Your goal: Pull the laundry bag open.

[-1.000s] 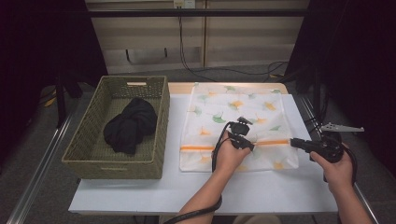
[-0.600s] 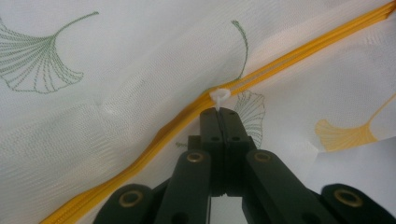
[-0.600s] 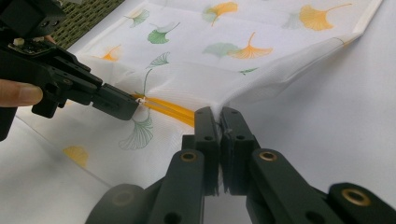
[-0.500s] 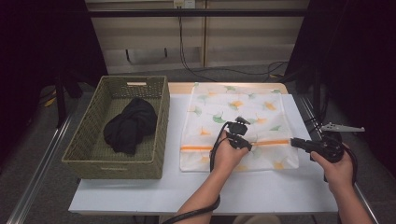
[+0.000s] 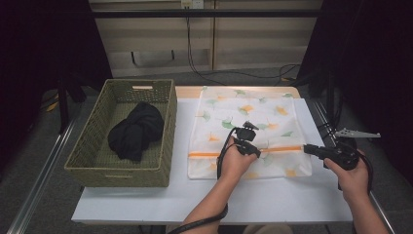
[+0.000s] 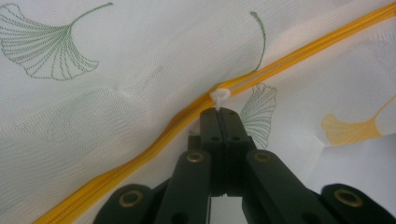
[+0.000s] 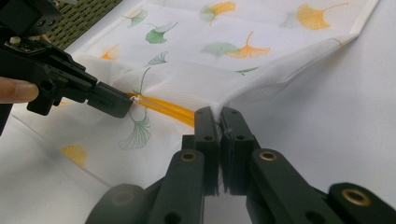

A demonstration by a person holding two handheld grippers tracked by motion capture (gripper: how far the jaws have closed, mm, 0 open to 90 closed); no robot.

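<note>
A white mesh laundry bag (image 5: pixel 248 117) printed with ginkgo leaves lies flat on the white table, an orange zipper (image 5: pixel 282 149) running across its near end. My left gripper (image 5: pixel 258 152) is shut on the small white zipper pull (image 6: pixel 219 95), partway along the zipper (image 6: pixel 140 151). My right gripper (image 5: pixel 308 148) is shut on the bag's right edge at the zipper's end, where the fabric bunches up between its jaws (image 7: pixel 218 112). The right gripper view also catches the left gripper (image 7: pixel 122 103) at the pull (image 7: pixel 136 98).
A woven basket (image 5: pixel 168 141) stands on the left part of the table with a black garment (image 5: pixel 136 129) bundled inside. The table's near edge runs just beyond the person's forearms. Cables trail from both grippers.
</note>
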